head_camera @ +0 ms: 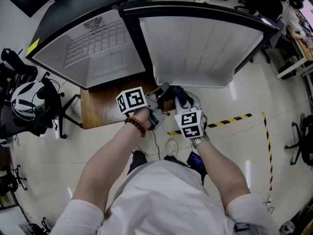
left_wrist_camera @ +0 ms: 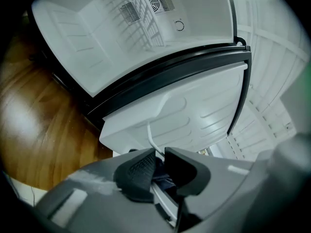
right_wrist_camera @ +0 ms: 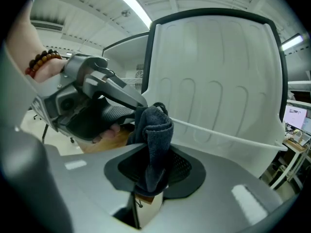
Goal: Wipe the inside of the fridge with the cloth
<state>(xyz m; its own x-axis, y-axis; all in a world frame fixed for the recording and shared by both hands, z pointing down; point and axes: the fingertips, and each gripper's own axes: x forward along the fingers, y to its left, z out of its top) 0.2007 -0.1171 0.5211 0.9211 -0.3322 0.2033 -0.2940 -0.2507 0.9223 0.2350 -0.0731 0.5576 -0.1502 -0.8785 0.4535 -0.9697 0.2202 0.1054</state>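
Right gripper (right_wrist_camera: 154, 173) clamps cloth (right_wrist_camera: 158, 130), lower end hidden between jaws.

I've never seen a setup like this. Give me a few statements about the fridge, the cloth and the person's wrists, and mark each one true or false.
1. The fridge door stands open. True.
2. The right gripper holds a dark cloth. True.
3. The fridge stands directly on the floor. False: it sits on a wooden table.
4. The beaded bracelet is on the person's right wrist. False: it is on the left wrist; the right wrist has a watch.
5. The cloth is bright yellow. False: it is dark grey-blue.
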